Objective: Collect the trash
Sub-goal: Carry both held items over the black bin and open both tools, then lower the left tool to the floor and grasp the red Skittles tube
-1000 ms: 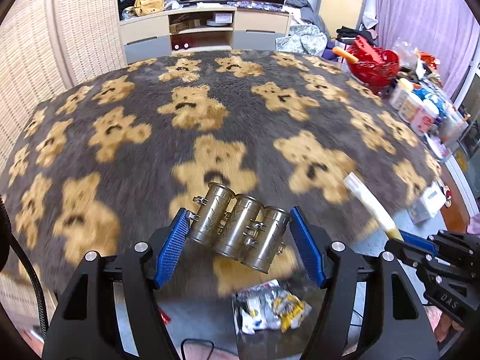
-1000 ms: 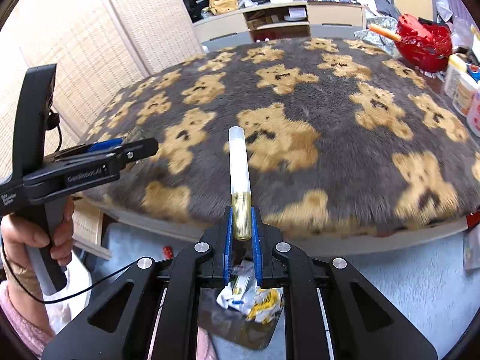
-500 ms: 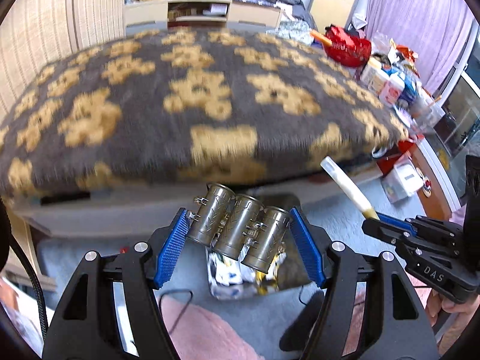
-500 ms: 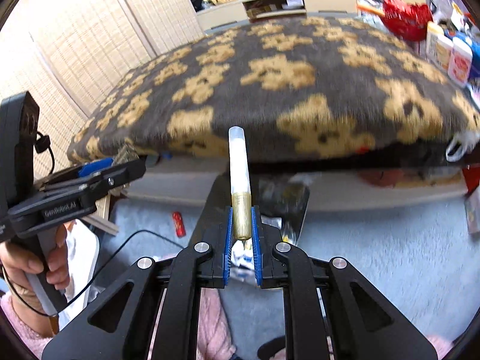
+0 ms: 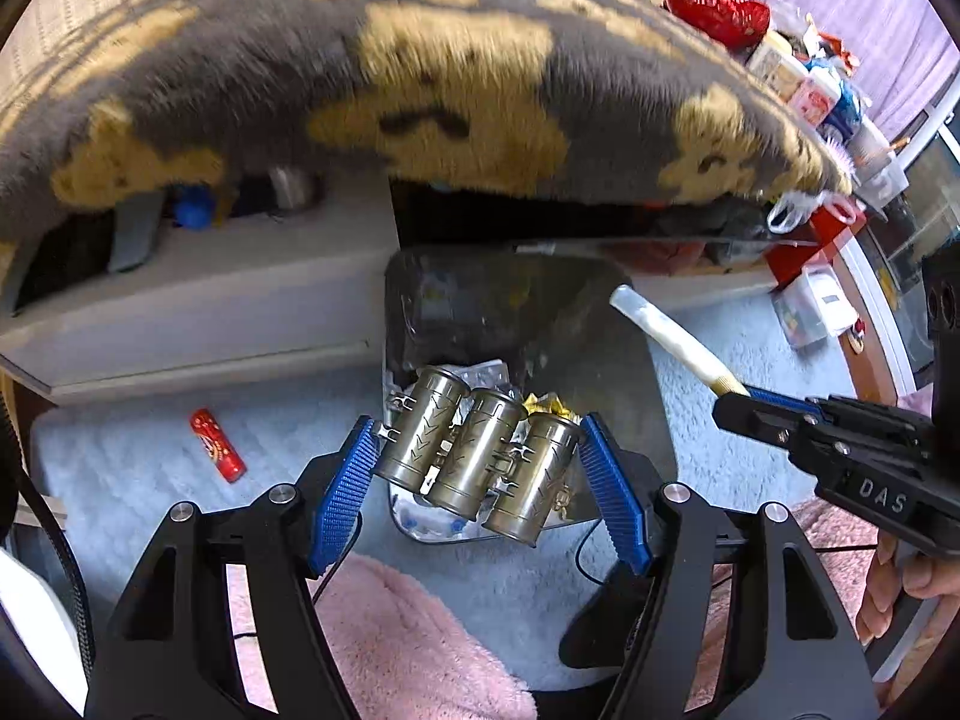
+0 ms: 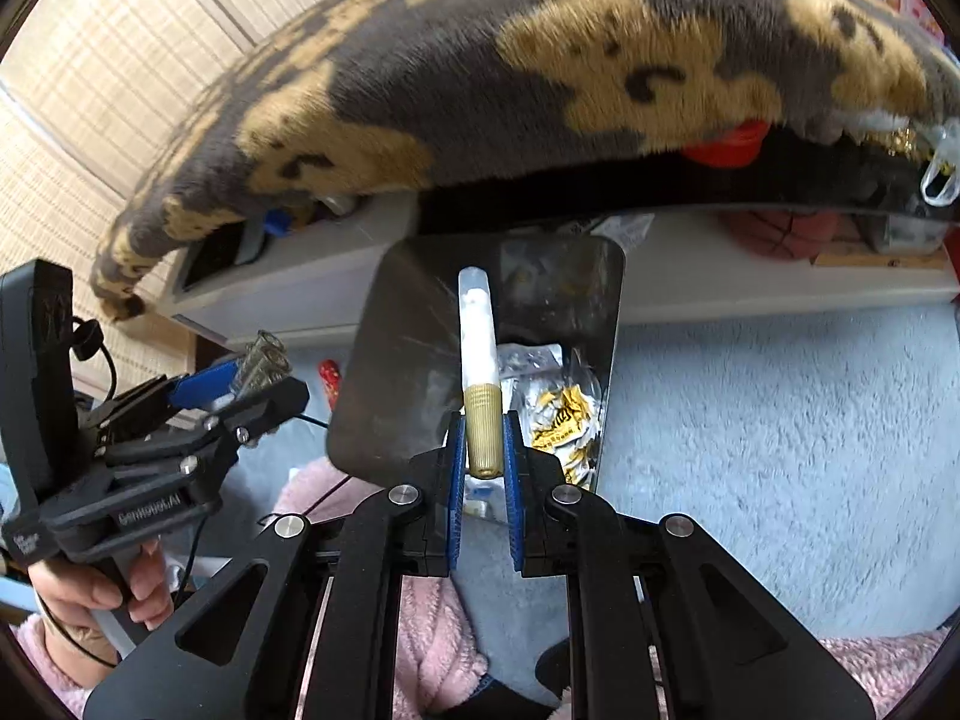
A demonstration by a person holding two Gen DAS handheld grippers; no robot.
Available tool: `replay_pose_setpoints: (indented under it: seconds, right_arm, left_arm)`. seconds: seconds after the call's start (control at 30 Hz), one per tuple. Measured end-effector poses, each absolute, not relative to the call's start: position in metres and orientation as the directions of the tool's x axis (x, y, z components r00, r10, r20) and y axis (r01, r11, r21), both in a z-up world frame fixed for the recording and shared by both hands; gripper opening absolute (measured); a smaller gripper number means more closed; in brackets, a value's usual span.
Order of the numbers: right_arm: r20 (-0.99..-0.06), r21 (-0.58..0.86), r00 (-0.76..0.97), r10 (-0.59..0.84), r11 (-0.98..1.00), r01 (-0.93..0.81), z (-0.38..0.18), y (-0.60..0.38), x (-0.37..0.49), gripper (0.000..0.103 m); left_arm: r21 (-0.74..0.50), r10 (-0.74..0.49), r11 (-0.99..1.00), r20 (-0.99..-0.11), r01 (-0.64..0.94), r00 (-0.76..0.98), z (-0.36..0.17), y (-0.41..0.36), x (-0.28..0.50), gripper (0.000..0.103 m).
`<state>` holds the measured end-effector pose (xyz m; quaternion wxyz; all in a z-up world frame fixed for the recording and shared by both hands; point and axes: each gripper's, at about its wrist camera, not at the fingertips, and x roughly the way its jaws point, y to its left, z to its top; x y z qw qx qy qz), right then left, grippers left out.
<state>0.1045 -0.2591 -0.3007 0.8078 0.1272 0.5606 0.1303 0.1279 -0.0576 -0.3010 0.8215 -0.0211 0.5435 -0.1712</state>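
Now both grippers hang over the bin [image 6: 384, 324], which stands on the carpet just below the bear-print blanket [image 6: 540, 60]. The left gripper [image 5: 477, 474] is clamped on a row of three metal cylinders [image 5: 480, 456], the right gripper [image 6: 483, 468] pinched tight on a thin gold-collared tube [image 6: 477, 348]. Imo get each item fully inside the rim w/ wrappers [image 6: 558, 414] below, then let go one at a time, tube tip first.

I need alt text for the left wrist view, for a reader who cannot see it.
The left tool grips three joined brass-coloured cylinders above an open trash bin holding wrappers, on pale carpet beside a bed with a bear-print blanket. At right, the right tool holds a white tube over the bin.
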Motion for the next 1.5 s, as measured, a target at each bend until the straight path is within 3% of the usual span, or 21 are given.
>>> replay_pose_setpoints:
  seconds: [0.7, 0.73, 0.77, 0.8, 0.9, 0.97, 1.03, 1.27, 1.5]
  right_arm:
    - [-0.895, 0.301, 0.343, 0.285, 0.954, -0.006, -0.333, -0.257, 0.160, 0.017]
    - [-0.896, 0.297, 0.345, 0.280, 0.955, -0.005, -0.333, -0.257, 0.162, 0.024]
    - [-0.896, 0.296, 0.346, 0.279, 0.955, -0.004, -0.333, -0.256, 0.164, 0.043]
    - [-0.893, 0.299, 0.352, 0.280, 0.954, -0.001, -0.333, -0.255, 0.165, 0.056]
    - [-0.888, 0.302, 0.362, 0.284, 0.953, -0.007, -0.333, -0.248, 0.166, 0.063]
    - [-0.880, 0.313, 0.372, 0.295, 0.950, -0.015, -0.332, -0.243, 0.167, 0.082]
    - [-0.866, 0.329, 0.392, 0.311, 0.944, -0.022, -0.329, -0.239, 0.166, 0.090]
    - [-0.829, 0.361, 0.425, 0.363, 0.928, -0.090, -0.323, -0.218, 0.160, 0.098]
    - [-0.811, 0.380, 0.418, 0.409, 0.912, -0.154, -0.327, -0.188, 0.156, 0.099]
  left_arm:
    - [-0.224, -0.297, 0.933, -0.921, 0.280, 0.253, -0.355, -0.074, 0.162, 0.067]
    - [-0.223, -0.295, 0.935, -0.921, 0.275, 0.255, -0.355, -0.072, 0.164, 0.069]
    - [-0.221, -0.292, 0.937, -0.921, 0.269, 0.260, -0.355, -0.070, 0.166, 0.074]
    - [-0.218, -0.288, 0.940, -0.920, 0.263, 0.266, -0.355, -0.068, 0.167, 0.081]
    - [-0.216, -0.285, 0.945, -0.913, 0.247, 0.290, -0.350, -0.058, 0.170, 0.092]
    - [-0.217, -0.282, 0.949, -0.909, 0.229, 0.306, -0.346, -0.049, 0.171, 0.095]
    - [-0.220, -0.276, 0.955, -0.905, 0.199, 0.323, -0.341, -0.036, 0.171, 0.095]
    - [-0.195, -0.196, 0.980, -0.898, 0.041, 0.393, -0.333, 0.028, 0.168, 0.095]
    - [-0.157, -0.096, 0.978, -0.925, -0.140, 0.369, -0.367, 0.096, 0.175, 0.095]
